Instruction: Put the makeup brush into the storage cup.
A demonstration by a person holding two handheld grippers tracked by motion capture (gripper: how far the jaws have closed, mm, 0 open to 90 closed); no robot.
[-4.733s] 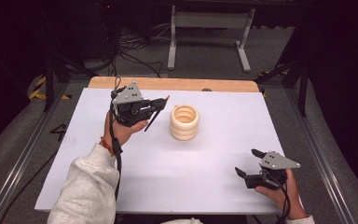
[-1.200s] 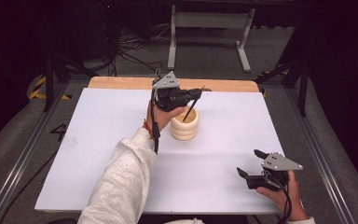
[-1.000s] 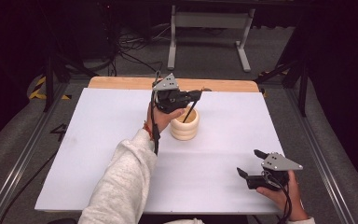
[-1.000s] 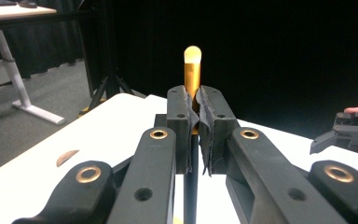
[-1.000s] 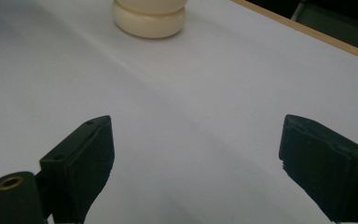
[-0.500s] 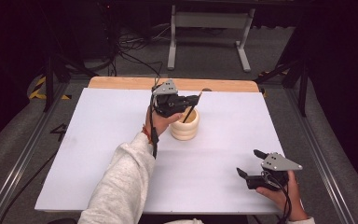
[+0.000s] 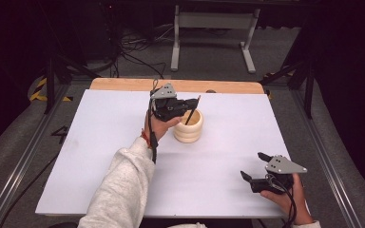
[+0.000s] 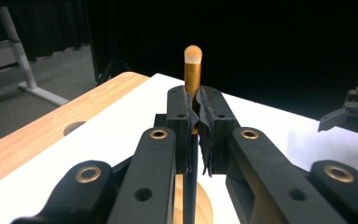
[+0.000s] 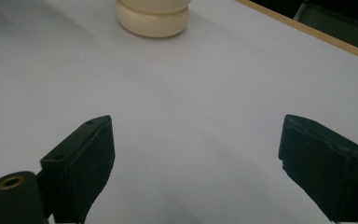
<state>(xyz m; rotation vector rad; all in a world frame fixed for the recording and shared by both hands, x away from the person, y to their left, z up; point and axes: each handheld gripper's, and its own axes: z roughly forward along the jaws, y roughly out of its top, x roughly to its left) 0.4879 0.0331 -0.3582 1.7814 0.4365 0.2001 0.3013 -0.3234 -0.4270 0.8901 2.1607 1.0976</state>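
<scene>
My left gripper [image 7: 186, 105] has its fingers clamped on a slim black-handled makeup brush with a gold ferrule [image 8: 192, 74], its lower end inside the cream ribbed round holder [image 7: 188, 127] at frame centre. My right gripper [image 7: 259, 170], lower right on the white table [image 7: 100, 142], has its fingers spread wide with nothing between them.

Light falls from overhead onto my white rectangular surface [image 7: 100, 156], which reads bright and even, while the room beyond sinks into near black. Soft shadows lie beneath the cream ribbed wooden holder [image 7: 188, 127]. In my left tool's view the near black jaws blur and the gold-ferruled brush [image 8: 192, 70] stays sharp. My right tool's view is slightly soft, dim at its corners.
</scene>
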